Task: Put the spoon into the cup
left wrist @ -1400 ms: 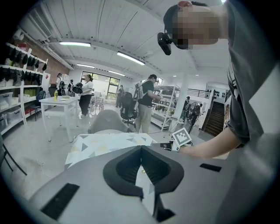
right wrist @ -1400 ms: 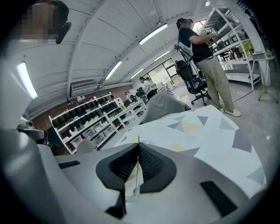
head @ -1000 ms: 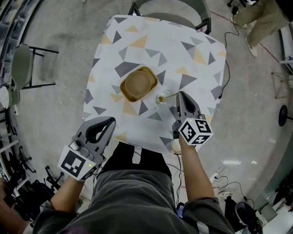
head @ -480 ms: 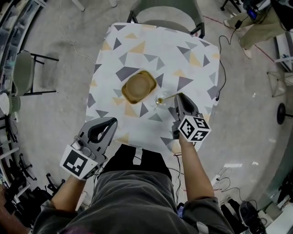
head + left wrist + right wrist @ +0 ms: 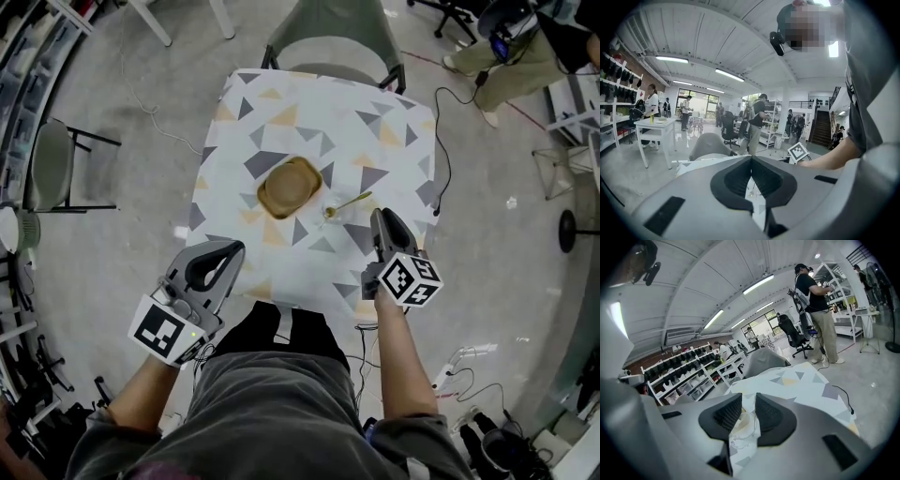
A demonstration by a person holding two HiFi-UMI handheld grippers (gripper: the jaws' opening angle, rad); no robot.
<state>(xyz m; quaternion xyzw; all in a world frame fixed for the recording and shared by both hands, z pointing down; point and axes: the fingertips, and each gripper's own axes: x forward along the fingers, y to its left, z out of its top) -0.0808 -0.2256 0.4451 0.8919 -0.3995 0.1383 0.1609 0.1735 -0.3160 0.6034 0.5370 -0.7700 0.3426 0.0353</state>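
Observation:
A small clear cup (image 5: 330, 213) stands on the patterned tablecloth (image 5: 281, 112), just right of the brown plate. A gold spoon (image 5: 351, 202) rests in the cup, its handle leaning out toward the upper right. My right gripper (image 5: 378, 214) hovers close to the right of the cup, just short of the handle's end. Its jaws stand slightly apart with nothing between them. The right gripper view shows the cup (image 5: 743, 430) below the narrow gap of the right gripper (image 5: 749, 399). My left gripper (image 5: 236, 247) is shut and empty over the table's near left edge, its pads (image 5: 740, 176) meeting.
A square brown plate (image 5: 290, 187) sits mid-table. A grey chair (image 5: 333, 33) stands at the table's far side and a folding chair (image 5: 52, 164) to the left. Cables (image 5: 441, 141) trail on the floor at right, where a person (image 5: 525, 47) stands.
My right gripper has drawn back from the spoon's handle toward the near edge. The spoon stays in the cup. The head view has shifted, and the left gripper has barely moved.

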